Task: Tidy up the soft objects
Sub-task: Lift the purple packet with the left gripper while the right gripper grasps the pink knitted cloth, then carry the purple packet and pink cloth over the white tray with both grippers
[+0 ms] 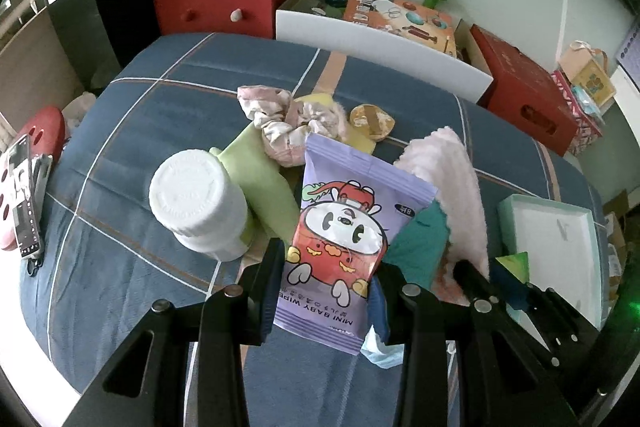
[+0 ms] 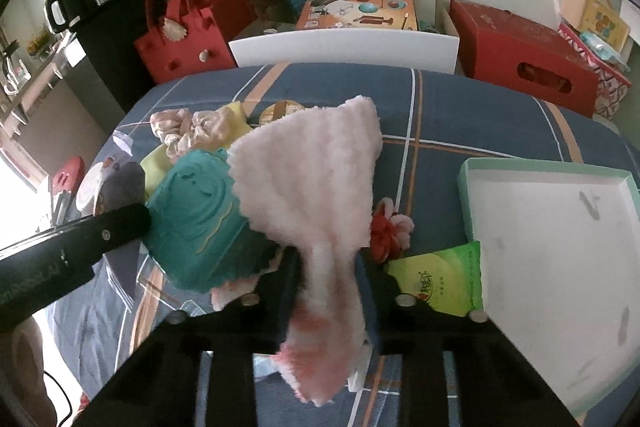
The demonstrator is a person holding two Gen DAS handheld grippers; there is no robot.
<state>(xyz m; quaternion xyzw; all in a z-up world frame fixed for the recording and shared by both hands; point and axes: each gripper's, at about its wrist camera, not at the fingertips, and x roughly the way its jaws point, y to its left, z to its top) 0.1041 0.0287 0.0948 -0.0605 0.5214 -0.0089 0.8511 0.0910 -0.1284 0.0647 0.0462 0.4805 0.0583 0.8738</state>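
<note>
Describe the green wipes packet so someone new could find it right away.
Start at the pale green tray on the blue plaid bedspread. The wipes packet lies against the tray's near left edge, beside a red-and-pink flower. It is the only bright green, glossy packet there.

- Your right gripper (image 2: 330, 269) pinches the pink towel (image 2: 308, 179).
- A teal pouch (image 2: 192, 219) touches it; the tray (image 2: 560, 247) sits right.
</note>
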